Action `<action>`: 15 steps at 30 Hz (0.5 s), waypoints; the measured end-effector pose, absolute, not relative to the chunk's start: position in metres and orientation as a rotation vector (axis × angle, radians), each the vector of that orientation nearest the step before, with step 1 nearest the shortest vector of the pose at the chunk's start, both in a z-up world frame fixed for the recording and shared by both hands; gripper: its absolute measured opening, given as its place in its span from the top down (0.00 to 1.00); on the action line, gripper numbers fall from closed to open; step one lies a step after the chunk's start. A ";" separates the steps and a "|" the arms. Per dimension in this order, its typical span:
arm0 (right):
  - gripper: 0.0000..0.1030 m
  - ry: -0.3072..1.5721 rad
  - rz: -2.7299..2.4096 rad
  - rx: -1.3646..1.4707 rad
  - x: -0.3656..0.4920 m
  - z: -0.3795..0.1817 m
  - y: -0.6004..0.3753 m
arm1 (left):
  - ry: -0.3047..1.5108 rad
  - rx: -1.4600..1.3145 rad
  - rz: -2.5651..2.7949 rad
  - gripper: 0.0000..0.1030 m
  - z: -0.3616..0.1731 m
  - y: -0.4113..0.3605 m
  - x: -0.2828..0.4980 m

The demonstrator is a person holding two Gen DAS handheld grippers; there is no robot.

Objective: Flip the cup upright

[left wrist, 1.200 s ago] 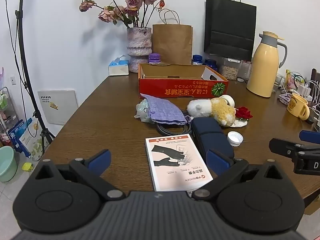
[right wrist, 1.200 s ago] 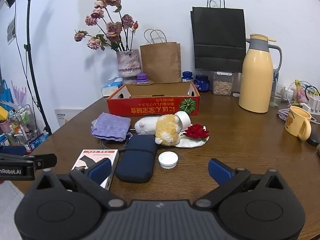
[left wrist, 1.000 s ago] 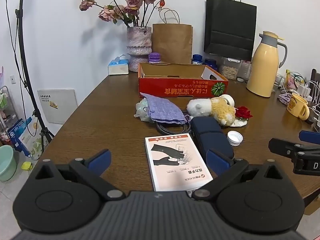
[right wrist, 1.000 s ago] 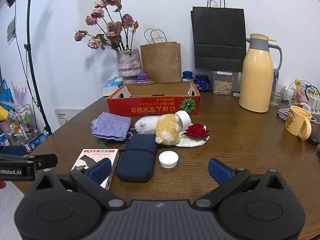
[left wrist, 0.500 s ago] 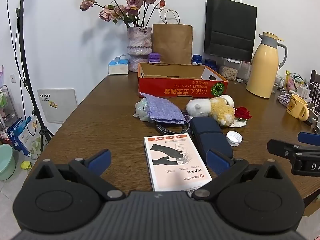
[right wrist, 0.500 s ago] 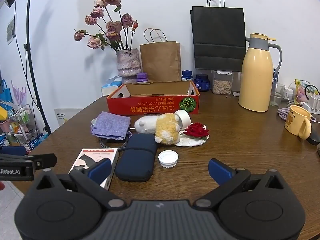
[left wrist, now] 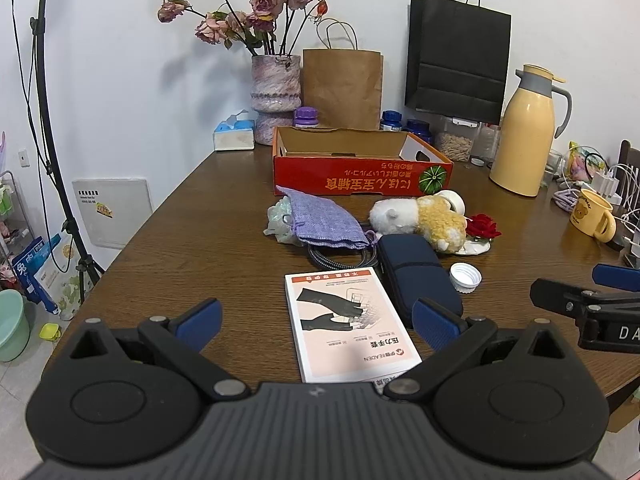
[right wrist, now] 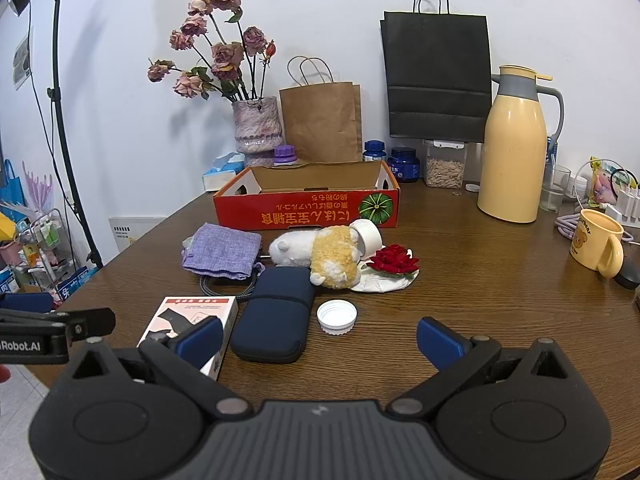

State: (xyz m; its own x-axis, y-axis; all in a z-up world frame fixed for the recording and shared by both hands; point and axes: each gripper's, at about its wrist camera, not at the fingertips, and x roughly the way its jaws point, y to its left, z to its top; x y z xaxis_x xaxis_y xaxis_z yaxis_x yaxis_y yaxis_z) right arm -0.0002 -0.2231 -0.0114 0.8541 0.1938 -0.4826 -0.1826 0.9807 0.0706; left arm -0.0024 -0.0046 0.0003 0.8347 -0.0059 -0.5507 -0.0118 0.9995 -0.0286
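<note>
Both the left gripper (left wrist: 316,320) and right gripper (right wrist: 318,338) sit wide apart at bottom, yellow bear cup (right wrist: 596,245) upright far right mid-frame, booklet (left wrist: 350,322) reads "READEN".

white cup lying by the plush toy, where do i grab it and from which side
Grip the white cup across its round side wall, probably from above and its right, with the open right gripper. It lies on its side, the plush toy against its left and the red box close behind, so only the top and right look free for the fingers.
</note>
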 end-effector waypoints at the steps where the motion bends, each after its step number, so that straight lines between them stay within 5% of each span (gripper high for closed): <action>1: 0.00 0.510 0.198 0.023 0.000 -0.011 -0.223 | 0.582 -0.032 0.003 0.00 0.000 -0.005 -0.002; 15: 0.00 0.510 0.200 0.021 0.000 -0.012 -0.221 | 0.566 -0.029 -0.003 0.00 0.000 -0.005 -0.005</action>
